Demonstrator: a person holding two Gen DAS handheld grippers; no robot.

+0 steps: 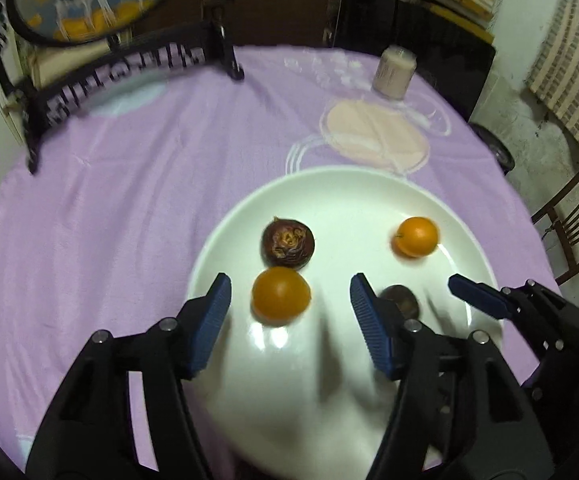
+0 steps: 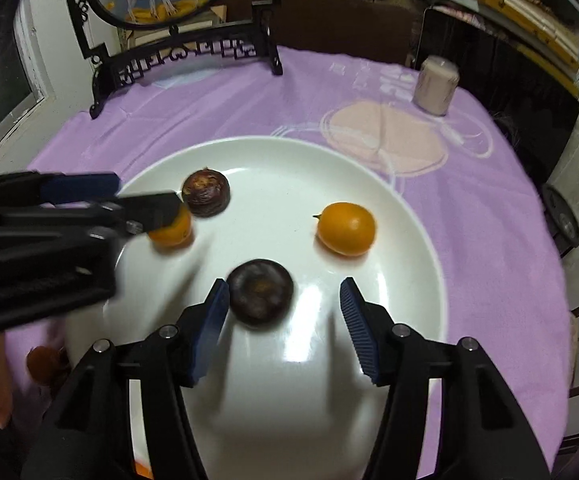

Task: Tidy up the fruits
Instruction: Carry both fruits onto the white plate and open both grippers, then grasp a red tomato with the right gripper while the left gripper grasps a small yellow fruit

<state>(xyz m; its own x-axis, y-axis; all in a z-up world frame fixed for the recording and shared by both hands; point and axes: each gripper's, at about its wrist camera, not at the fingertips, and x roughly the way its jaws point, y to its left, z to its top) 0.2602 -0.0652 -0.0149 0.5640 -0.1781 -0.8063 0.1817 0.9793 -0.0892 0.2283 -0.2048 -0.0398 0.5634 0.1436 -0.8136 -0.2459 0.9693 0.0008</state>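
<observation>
A white plate [image 1: 329,408] on the purple cloth holds two orange fruits and two dark brown fruits. In the left wrist view my left gripper [image 1: 289,320] is open, with an orange fruit [image 1: 280,296] between its fingertips, a brown fruit [image 1: 288,243] just beyond, and the other orange fruit [image 1: 415,237] to the right. The right gripper's fingers [image 1: 477,292] reach in from the right beside a half-hidden brown fruit [image 1: 399,300]. In the right wrist view my right gripper [image 2: 283,316] is open over the plate [image 2: 401,272], with a brown fruit [image 2: 260,298] by its left finger. An orange fruit [image 2: 346,228] lies ahead to the right.
A black carved stand with a round painted screen [image 2: 177,52] stands at the table's back left. A pale cylindrical jar [image 2: 435,84] stands at the back right. A wooden chair [image 1: 577,216] is off the table's right edge. A small orange-brown object [image 2: 41,364] lies on the cloth left of the plate.
</observation>
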